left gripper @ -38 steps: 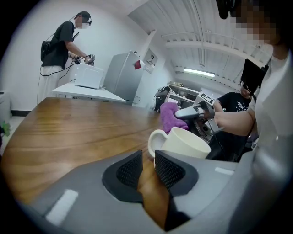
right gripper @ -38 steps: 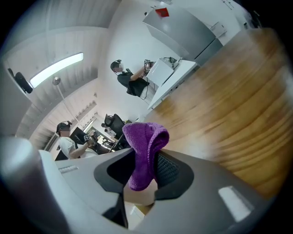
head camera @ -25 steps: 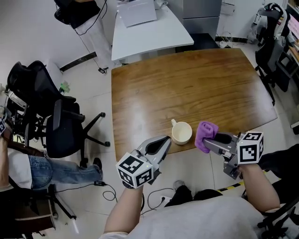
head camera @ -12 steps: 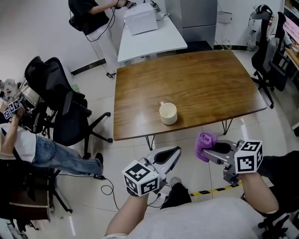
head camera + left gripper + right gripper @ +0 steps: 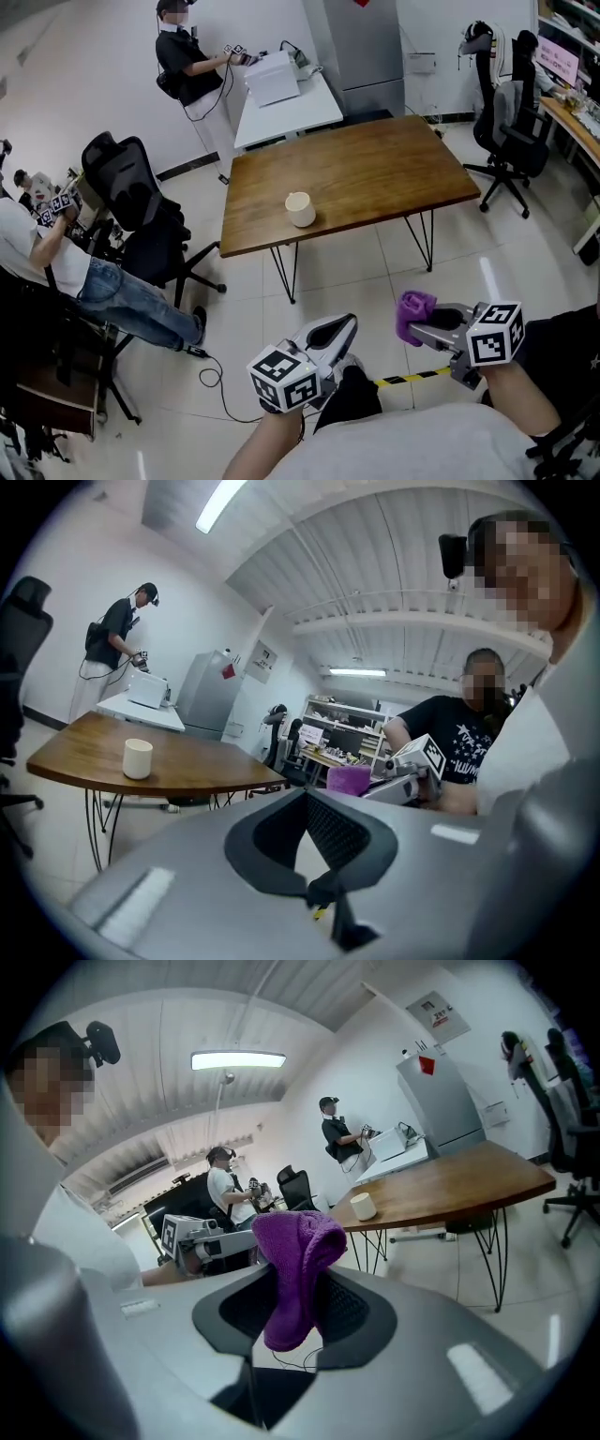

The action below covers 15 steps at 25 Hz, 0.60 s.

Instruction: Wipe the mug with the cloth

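The fingers of the left gripper (image 5: 305, 797) are pressed together with nothing between them. Those of the right gripper (image 5: 298, 1274) are clamped on the purple cloth (image 5: 295, 1241), which bunches up above the tips and hangs down in a fold below them.

Both grippers are held out level over the tiled floor, well short of the table (image 5: 375, 178), with the left one nearer the table's left corner. The mug (image 5: 300, 209) stands upright on the table, close to the near edge and towards the left end (handle side not clear from here), well apart from both grippers.

A black chair (image 5: 141, 216) sits just left of the table. Beyond the table's far left corner is a white desk (image 5: 291, 108) with a person (image 5: 187, 66) standing at it. Another person (image 5: 66, 262) sits further left of the table, past the chair.
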Available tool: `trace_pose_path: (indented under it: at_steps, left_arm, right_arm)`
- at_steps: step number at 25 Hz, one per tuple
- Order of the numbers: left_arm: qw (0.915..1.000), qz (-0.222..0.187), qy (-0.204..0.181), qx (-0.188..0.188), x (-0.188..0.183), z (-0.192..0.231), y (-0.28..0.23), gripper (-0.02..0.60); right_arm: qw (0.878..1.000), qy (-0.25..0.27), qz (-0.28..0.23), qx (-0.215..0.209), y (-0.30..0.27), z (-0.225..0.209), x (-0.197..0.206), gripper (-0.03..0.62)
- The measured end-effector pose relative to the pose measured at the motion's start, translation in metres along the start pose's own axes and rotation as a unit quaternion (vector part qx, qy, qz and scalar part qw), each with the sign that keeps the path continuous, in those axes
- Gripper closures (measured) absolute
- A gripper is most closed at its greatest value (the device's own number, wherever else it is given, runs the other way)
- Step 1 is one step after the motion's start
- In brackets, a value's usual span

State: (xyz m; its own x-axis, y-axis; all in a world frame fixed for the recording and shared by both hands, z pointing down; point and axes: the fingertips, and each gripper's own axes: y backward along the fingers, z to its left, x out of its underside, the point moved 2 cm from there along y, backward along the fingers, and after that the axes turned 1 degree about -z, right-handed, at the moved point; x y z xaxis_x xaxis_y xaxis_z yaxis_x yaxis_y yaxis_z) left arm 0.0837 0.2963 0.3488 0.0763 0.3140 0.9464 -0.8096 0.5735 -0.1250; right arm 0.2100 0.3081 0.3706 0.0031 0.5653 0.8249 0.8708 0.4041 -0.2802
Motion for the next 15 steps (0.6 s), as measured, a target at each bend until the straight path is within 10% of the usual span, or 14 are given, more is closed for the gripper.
trace_pose_path:
  at_steps: [15]
  left_arm:
    - [0.9977, 0.036, -0.058, 0.007, -0.005, -0.121, 0.009, 0.58]
  right_arm:
    - [0.999, 0.011, -0.027, 0.014, 0.086, 0.057, 0.023, 0.474]
